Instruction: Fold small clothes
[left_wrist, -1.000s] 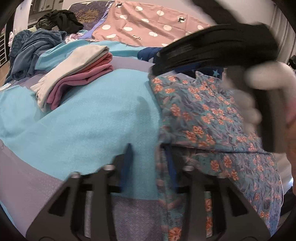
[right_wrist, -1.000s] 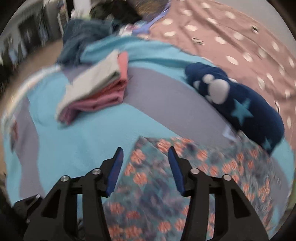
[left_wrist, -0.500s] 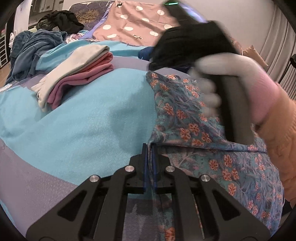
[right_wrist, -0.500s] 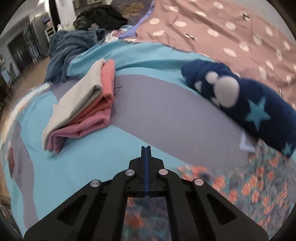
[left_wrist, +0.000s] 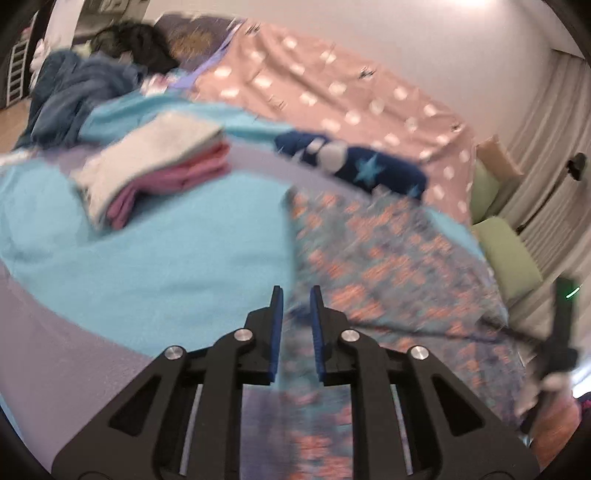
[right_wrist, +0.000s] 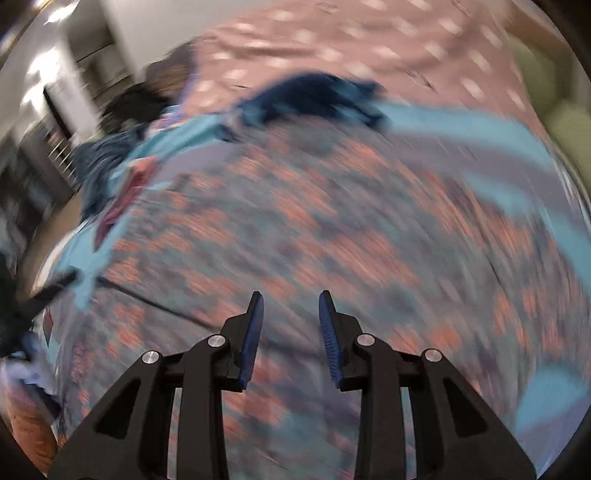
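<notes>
A blue floral garment with orange flowers (left_wrist: 388, 258) lies spread on the bed, its left edge running down toward my left gripper (left_wrist: 296, 295). The left jaws stand a little apart over that edge, with nothing held between them. In the right wrist view the same garment (right_wrist: 332, 221) fills most of the blurred frame. My right gripper (right_wrist: 291, 299) is open above it and empty. The right gripper also shows at the right edge of the left wrist view (left_wrist: 561, 332), blurred.
A folded stack of white and pink clothes (left_wrist: 159, 173) sits at the left on the turquoise and lilac bedcover (left_wrist: 166, 266). A navy star-patterned item (left_wrist: 354, 166) lies behind the garment. A pink dotted blanket (left_wrist: 332, 96), dark clothes (left_wrist: 74, 92) and green cushions (left_wrist: 513, 254) lie beyond.
Both grippers were shut on the floral garment half a second ago and have opened, letting it go. The right gripper has swung away to the garment's right side. Both views are motion-blurred.
</notes>
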